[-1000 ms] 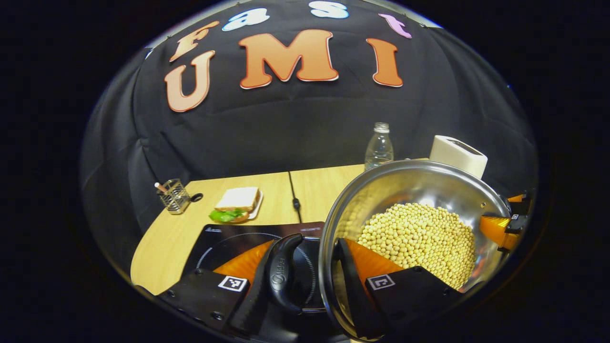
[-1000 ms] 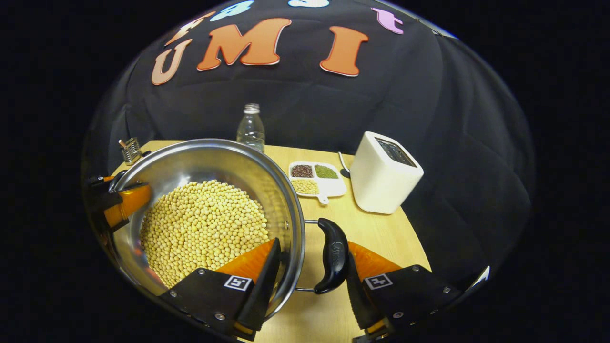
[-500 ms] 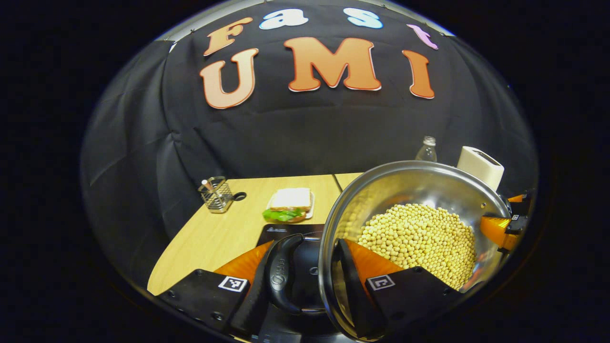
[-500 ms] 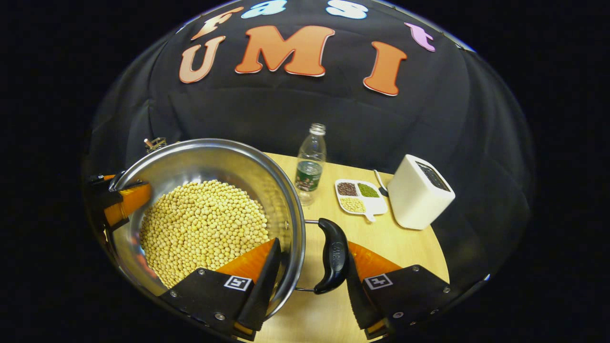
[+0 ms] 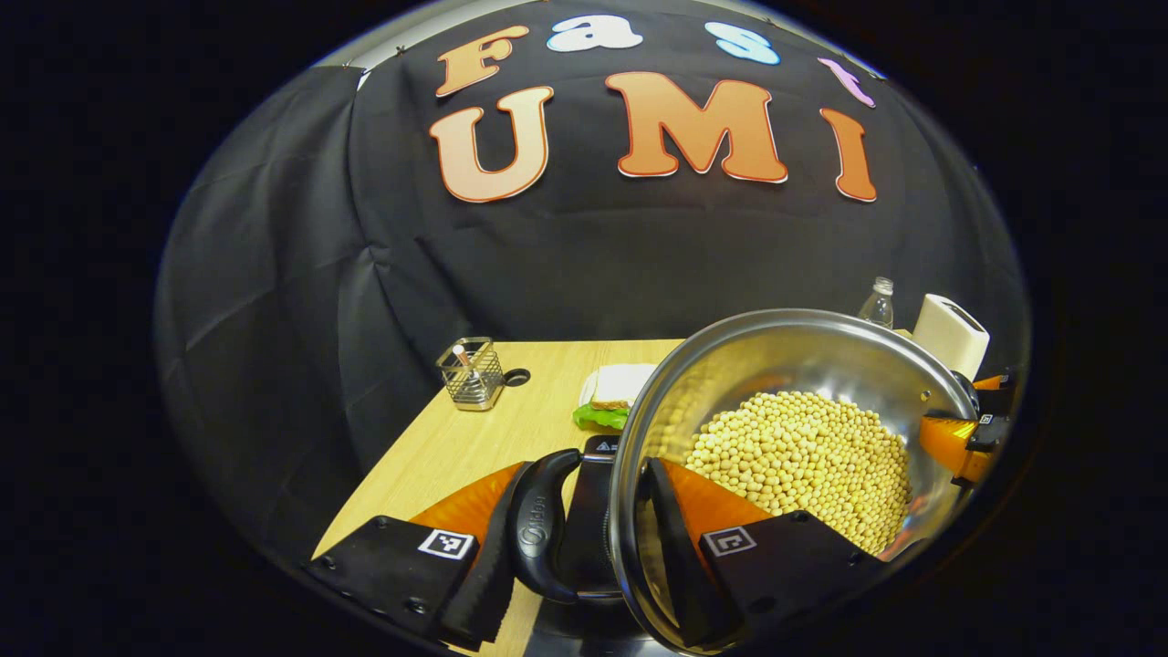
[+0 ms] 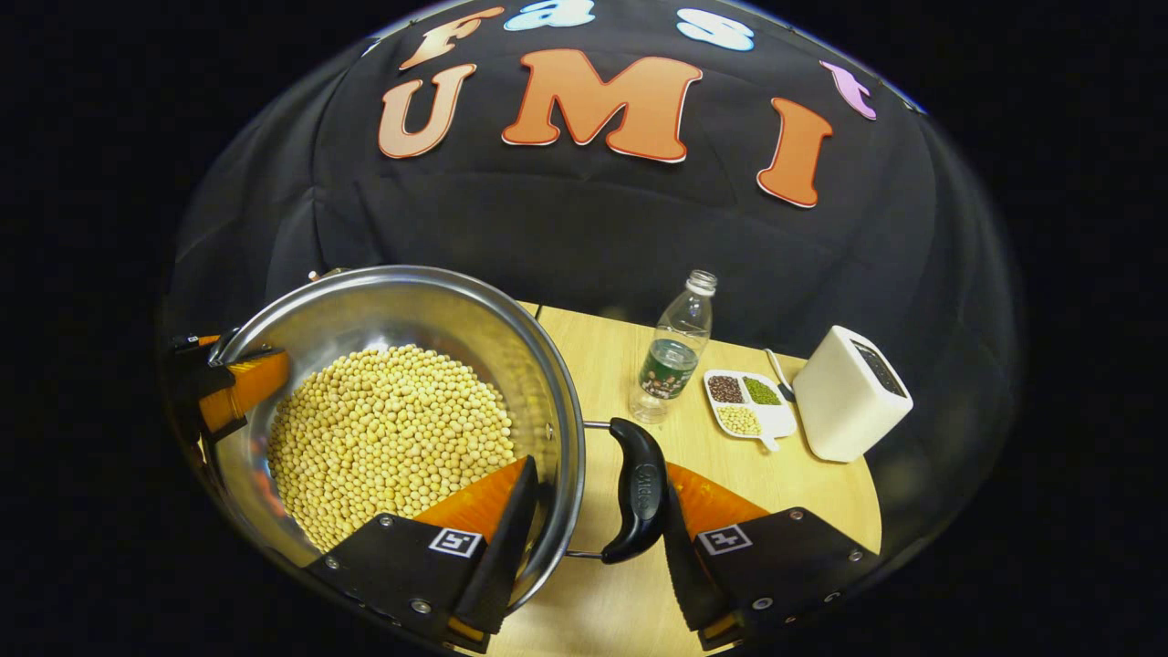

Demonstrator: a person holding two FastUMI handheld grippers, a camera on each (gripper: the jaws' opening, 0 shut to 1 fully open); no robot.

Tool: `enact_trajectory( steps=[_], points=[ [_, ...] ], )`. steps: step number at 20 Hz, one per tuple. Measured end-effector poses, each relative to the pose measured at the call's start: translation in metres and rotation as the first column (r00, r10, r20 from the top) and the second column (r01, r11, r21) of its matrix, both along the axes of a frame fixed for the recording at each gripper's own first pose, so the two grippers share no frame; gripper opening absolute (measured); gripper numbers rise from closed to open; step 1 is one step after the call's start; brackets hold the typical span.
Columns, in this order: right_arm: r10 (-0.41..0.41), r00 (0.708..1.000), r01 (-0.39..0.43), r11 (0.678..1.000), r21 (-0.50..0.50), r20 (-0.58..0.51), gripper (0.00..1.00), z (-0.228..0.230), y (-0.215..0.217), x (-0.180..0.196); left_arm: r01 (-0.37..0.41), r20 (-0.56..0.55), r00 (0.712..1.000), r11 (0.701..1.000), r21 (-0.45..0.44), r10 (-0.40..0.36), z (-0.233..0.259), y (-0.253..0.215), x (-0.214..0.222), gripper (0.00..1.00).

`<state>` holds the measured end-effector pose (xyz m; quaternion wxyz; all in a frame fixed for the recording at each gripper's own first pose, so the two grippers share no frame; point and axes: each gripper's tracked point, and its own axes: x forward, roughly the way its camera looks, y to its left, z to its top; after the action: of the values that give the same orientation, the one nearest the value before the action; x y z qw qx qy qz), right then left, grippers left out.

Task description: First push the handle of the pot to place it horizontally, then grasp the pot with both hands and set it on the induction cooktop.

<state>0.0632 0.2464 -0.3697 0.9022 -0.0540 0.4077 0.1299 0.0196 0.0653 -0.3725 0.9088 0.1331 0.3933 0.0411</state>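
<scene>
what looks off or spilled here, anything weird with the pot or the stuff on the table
Nothing stands out. The pot sits level between the two hand-held grippers, each straddling the rim beside a black handle, and the beans are all inside. On the table, the bottle and white box stand upright, and the snack tray looks tidy.

both views look close across the pot from opposite sides, facing the booth wall

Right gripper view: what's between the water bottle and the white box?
In the right gripper view a small divided dish of dark, green and pale beans lies on the table between the water bottle and the white box.
</scene>
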Motion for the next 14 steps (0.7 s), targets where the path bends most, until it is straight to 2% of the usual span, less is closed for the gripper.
enact_trajectory(
  steps=[5, 9, 14],
  points=[
    [0.007, 1.000, -0.007, 1.000, 0.002, 0.008, 0.71, 0.000, -0.002, 0.002, -0.020, 0.011, 1.000, 1.000, -0.003, 0.020, 0.005, 0.018, 0.008, 0.80],
    [0.017, 1.000, -0.017, 1.000, -0.005, -0.011, 0.71, 0.002, -0.003, 0.004, -0.038, -0.013, 0.999, 0.999, -0.009, 0.038, -0.008, 0.029, 0.006, 0.74],
    [0.006, 0.999, -0.006, 1.000, -0.003, -0.037, 0.71, 0.001, -0.002, 0.004, -0.046, -0.041, 0.998, 0.999, -0.009, 0.046, -0.023, 0.037, 0.004, 0.80]
  ],
)
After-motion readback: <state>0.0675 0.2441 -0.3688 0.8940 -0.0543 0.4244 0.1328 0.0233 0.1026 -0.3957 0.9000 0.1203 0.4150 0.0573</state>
